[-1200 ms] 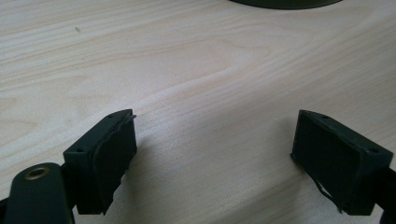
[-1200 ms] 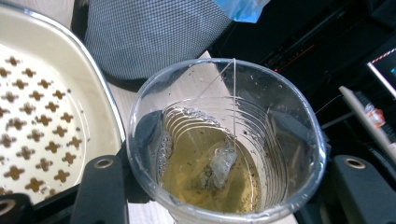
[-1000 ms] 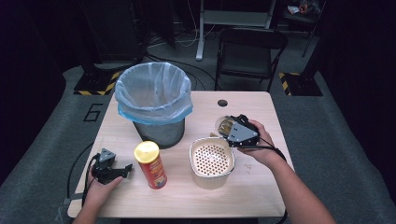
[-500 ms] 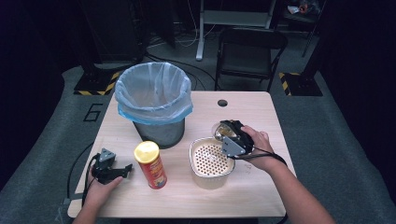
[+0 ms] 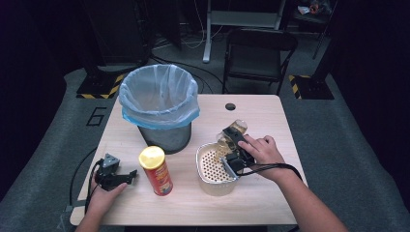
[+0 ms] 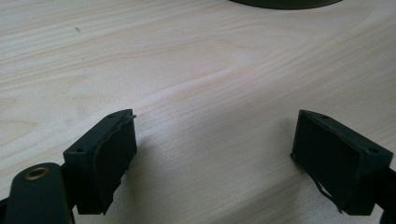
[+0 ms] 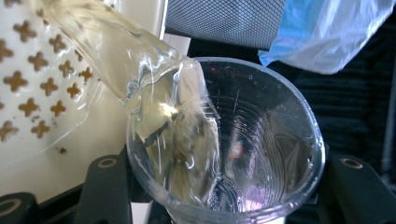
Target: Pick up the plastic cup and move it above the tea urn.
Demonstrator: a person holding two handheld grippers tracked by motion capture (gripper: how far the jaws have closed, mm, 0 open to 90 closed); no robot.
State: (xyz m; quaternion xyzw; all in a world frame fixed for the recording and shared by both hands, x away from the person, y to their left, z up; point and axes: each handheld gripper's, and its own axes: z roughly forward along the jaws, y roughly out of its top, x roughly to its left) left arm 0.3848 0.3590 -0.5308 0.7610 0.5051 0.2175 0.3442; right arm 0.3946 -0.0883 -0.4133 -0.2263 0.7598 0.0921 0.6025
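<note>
Black left gripper (image 5: 126, 175), grey triangular plate, trailing black cable

From above, my table (image 5: 261, 116) is evenly lit while the room around it sinks into near black; the picture is soft and grainy. My left tongs (image 6: 215, 158) cast soft shadows on bright wood. Before my right tongs, glare glints on the clear cup (image 7: 261, 140), its near rim blurred.

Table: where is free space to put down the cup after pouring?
Bare wood lies right of the strainer basket, toward the table edge, and along the far edge near the round hole. It is crowded between bin, chips can and basket.
</note>
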